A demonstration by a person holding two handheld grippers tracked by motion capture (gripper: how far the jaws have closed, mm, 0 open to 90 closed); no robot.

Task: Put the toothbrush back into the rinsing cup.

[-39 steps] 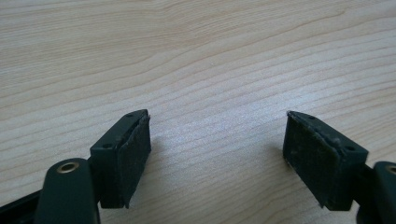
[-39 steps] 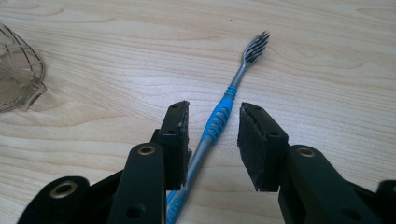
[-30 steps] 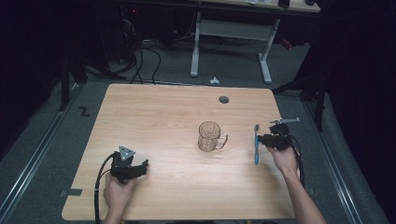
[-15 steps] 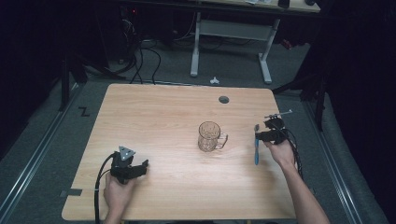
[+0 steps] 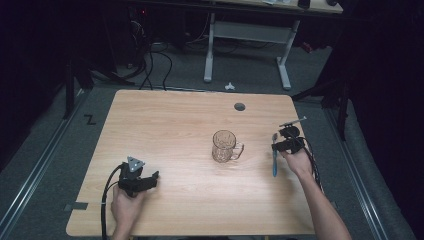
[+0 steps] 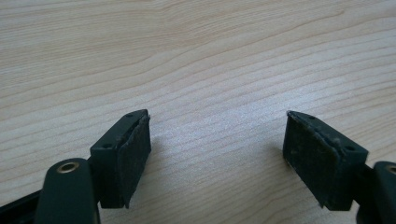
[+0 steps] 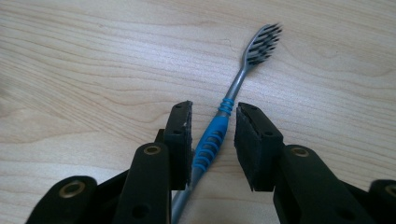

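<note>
A blue and grey toothbrush (image 5: 274, 159) lies flat on the wooden table (image 5: 165, 125), right of a clear glass mug (image 5: 225, 146). My right gripper (image 5: 276, 146) sits low over its upper handle. In the right gripper view the toothbrush (image 7: 235, 86) runs between the two jaws of my right gripper (image 7: 212, 140), close against the left pad and with a gap to the right pad. These jaws have just been closing, and the brush still rests on the wood. My left gripper (image 5: 150, 177) rests at the front left, and the left gripper view has it (image 6: 217, 158) wide open over bare wood.
A round cable hole (image 5: 239, 106) sits near the table's far edge. Behind the table stands another desk on white legs (image 5: 209, 50), with cables (image 5: 150, 60) on the floor. The table's right edge (image 5: 310, 170) runs close by my right hand.
My right gripper has shifted a little left and away over the toothbrush handle, and its jaws stand narrower. The left gripper, mug and toothbrush have not moved.
</note>
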